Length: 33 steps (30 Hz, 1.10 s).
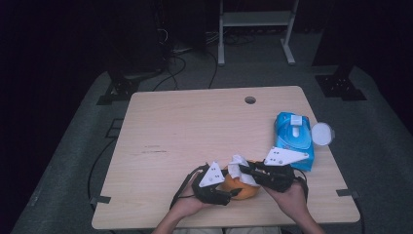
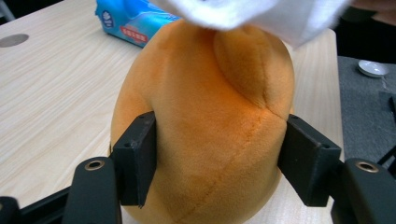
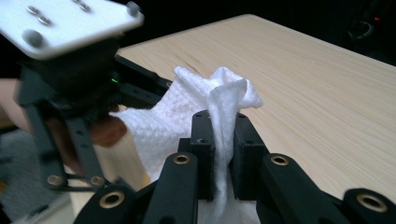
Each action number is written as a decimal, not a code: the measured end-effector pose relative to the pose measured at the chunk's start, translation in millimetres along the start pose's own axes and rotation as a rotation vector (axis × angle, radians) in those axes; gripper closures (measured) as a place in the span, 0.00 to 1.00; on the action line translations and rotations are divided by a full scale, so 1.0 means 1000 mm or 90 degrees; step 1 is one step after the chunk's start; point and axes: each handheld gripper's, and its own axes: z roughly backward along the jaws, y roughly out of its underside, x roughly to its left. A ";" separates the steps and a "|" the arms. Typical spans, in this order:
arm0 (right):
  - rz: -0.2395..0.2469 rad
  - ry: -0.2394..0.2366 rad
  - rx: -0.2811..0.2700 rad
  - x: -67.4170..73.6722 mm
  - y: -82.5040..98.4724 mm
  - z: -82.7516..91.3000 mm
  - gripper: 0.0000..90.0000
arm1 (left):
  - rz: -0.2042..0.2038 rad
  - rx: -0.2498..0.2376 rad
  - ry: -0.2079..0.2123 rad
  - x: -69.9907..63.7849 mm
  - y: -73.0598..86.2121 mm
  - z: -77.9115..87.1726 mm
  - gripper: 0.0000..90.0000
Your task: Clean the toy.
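The left gripper (image 2: 217,158) is clamped on an orange plush toy (image 2: 205,130): in the left gripper view its two black jaws press into the toy's flanks, one on each side, and the soft fabric bulges between them. A stitched seam runs slantwise across the plush, and a rounded lobe rises near its top.

The right gripper (image 3: 223,140) pinches a white wipe (image 3: 205,107); in the right gripper view the jaws stand nearly together with a fold of the embossed sheet caught between them, the rest of it bunching up above the jaw tips and spreading out toward the left gripper's body. In the left gripper view the wipe (image 2: 261,14) lies over the top of the toy, touching it.

In the high view both grippers meet near the middle of the table's near edge, the left gripper (image 1: 233,192) and the right gripper (image 1: 243,169) pointing at each other with the orange plush toy (image 1: 246,190) between them and the white wipe (image 1: 239,168) on top of it. Each is held in one hand (image 1: 287,197), forearms coming in over the near edge.

Just beside the right gripper, toward the table's (image 1: 195,126) right edge, lies a blue pack of wipes (image 1: 293,139) with its white lid flap. A round white cap-like thing (image 1: 322,133) sits at the right edge, next to the pack.
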 end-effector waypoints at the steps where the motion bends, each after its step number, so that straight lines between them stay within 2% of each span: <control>1: -0.011 -0.027 -0.001 0.000 0.000 -0.001 0.89 | 0.005 0.003 0.004 0.000 0.000 0.000 0.33; 3: -0.009 -0.049 0.003 0.004 0.000 -0.005 0.89 | -0.002 0.005 0.007 0.000 0.001 -0.001 0.30; 5: -0.010 -0.050 0.012 0.002 0.000 -0.009 0.89 | -0.004 0.003 0.008 0.000 0.002 -0.001 0.31; 7: -0.037 -0.046 0.013 -0.007 0.002 -0.010 0.89 | -0.015 0.006 0.012 -0.001 0.002 -0.001 0.32; 9: -0.039 -0.008 0.021 -0.020 0.006 -0.010 0.89 | -0.028 0.009 0.010 -0.004 0.001 -0.002 0.33; 12: -0.088 0.015 0.025 -0.041 0.017 -0.004 0.89 | -0.039 0.011 0.011 -0.005 0.002 -0.002 0.33; 14: -0.113 0.008 0.029 -0.048 0.021 0.001 0.89 | -0.039 0.009 0.020 -0.004 0.002 -0.002 0.32; 16: -0.118 -0.011 0.023 -0.045 0.020 0.001 0.89 | -0.024 0.008 0.030 -0.003 0.002 -0.004 0.26; 18: -0.104 -0.038 0.013 -0.036 0.015 -0.003 0.89 | -0.010 0.003 0.029 -0.002 0.003 -0.007 0.19; 19: -0.102 -0.053 0.007 -0.032 0.013 -0.006 0.89 | -0.010 0.002 0.028 -0.002 0.004 -0.007 0.18; 21: -0.119 -0.097 -0.005 -0.029 0.011 -0.009 0.88 | -0.020 0.005 0.018 -0.003 0.004 -0.005 0.20; 22: -0.111 -0.093 -0.003 -0.027 0.011 -0.010 0.88 | -0.028 0.004 0.010 -0.003 0.003 -0.002 0.25; 23: -0.098 -0.075 -0.004 -0.029 0.011 -0.008 0.89 | -0.028 0.004 0.010 -0.003 0.003 -0.002 0.34; 24: -0.098 -0.075 -0.004 -0.029 0.011 -0.008 0.89 | -0.033 0.006 0.008 -0.003 0.002 0.000 0.34; 25: -0.117 -0.045 -0.015 -0.037 0.015 -0.003 0.88 | -0.035 0.006 0.004 -0.003 0.001 0.002 0.38; 26: -0.117 -0.045 -0.015 -0.037 0.015 -0.003 0.88 | -0.021 0.004 0.003 0.000 0.000 0.004 0.38; 27: -0.128 -0.031 -0.018 -0.043 0.019 -0.001 0.88 | -0.008 0.000 0.007 0.003 0.000 0.006 0.39; 29: -0.168 -0.019 -0.027 -0.055 0.027 0.002 0.88 | 0.013 -0.004 0.011 0.010 0.002 0.010 0.40; 31: -0.185 -0.022 -0.041 -0.059 0.031 0.007 0.88 | 0.024 -0.009 0.015 0.015 0.004 0.013 0.40; 33: -0.179 -0.024 -0.044 -0.058 0.029 0.007 0.88 | 0.043 -0.013 0.021 0.018 0.005 0.013 0.40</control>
